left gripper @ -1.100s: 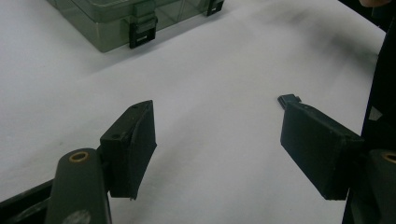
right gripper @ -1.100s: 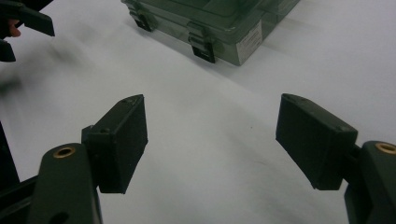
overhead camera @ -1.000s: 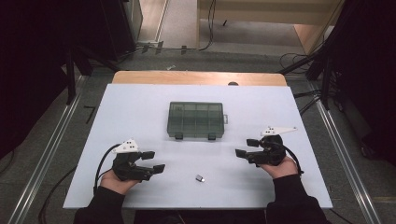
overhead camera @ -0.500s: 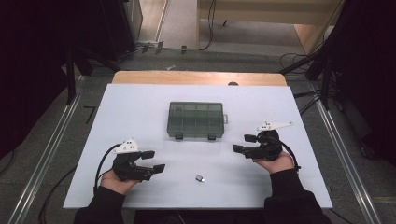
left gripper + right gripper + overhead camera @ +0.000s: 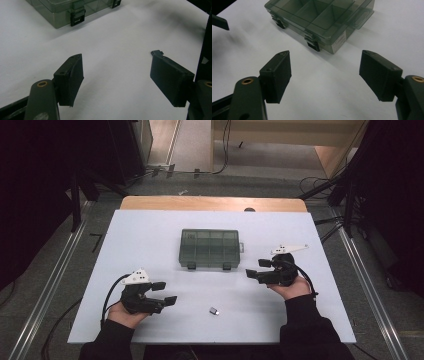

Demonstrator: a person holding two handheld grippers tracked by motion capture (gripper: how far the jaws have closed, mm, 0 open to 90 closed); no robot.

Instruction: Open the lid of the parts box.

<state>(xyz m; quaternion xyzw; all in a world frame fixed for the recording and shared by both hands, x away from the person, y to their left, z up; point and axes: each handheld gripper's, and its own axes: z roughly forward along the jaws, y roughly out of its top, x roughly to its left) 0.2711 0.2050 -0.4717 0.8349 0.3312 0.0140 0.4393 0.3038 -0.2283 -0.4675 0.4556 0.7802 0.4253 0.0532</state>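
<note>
Your right gripper (image 5: 255,268), jaws wide and empty, sits just right of the smoky translucent plastic compartment box (image 5: 209,248), front latches facing you; nearer than left.

left gripper (image 5: 165,293): black, two flat square jaws, brass ring at each jaw base, white three-cornered plate on top, black cable looping off
right gripper (image 5: 256,268): black, same plate and cable
sleeves (image 5: 310,330): black, long

right tongs (image 5: 257,268) near closed box (image 5: 209,249)
</note>
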